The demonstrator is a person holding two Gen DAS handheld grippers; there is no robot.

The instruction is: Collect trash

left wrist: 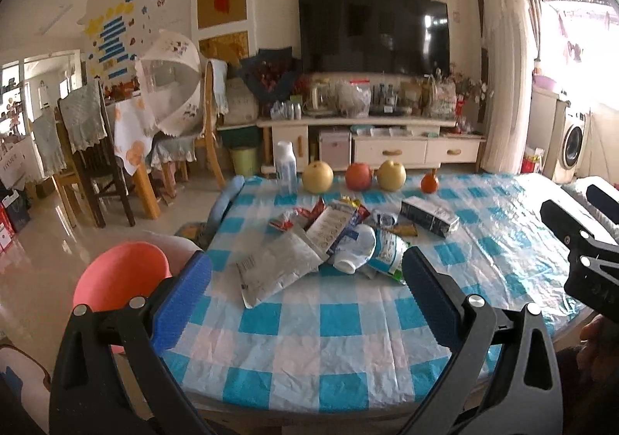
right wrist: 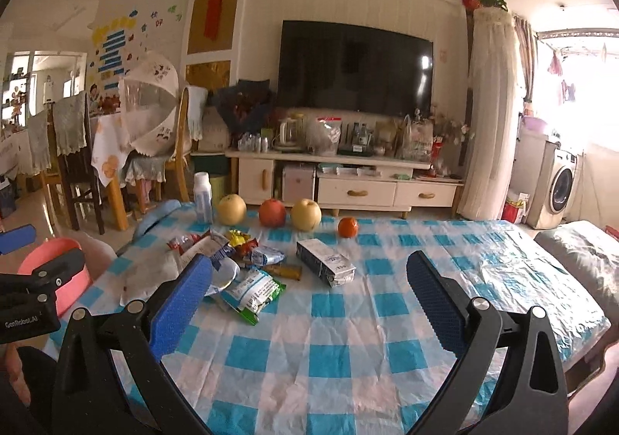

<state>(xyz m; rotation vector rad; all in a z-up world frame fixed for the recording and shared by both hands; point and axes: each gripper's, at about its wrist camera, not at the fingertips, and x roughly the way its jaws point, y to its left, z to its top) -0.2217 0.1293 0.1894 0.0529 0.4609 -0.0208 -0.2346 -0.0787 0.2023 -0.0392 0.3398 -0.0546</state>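
A heap of trash lies mid-table on the blue-checked cloth [left wrist: 332, 319]: a grey foil pouch [left wrist: 276, 265], a white crushed bottle [left wrist: 356, 255], wrappers and a green-edged packet [right wrist: 253, 290]. A dark milk carton [left wrist: 429, 218] lies apart to the right; it also shows in the right wrist view [right wrist: 327, 263]. A pink bin [left wrist: 120, 276] stands off the table's left edge. My left gripper [left wrist: 307, 280] is open and empty, just short of the heap. My right gripper [right wrist: 309, 282] is open and empty, to the right of the heap.
Along the table's far edge stand a white bottle [left wrist: 286, 166], two yellow pears [left wrist: 317, 176], a red apple [left wrist: 359, 176] and a small orange [left wrist: 430, 183]. Chairs and a dining table stand at left, a TV cabinet [left wrist: 387, 141] behind.
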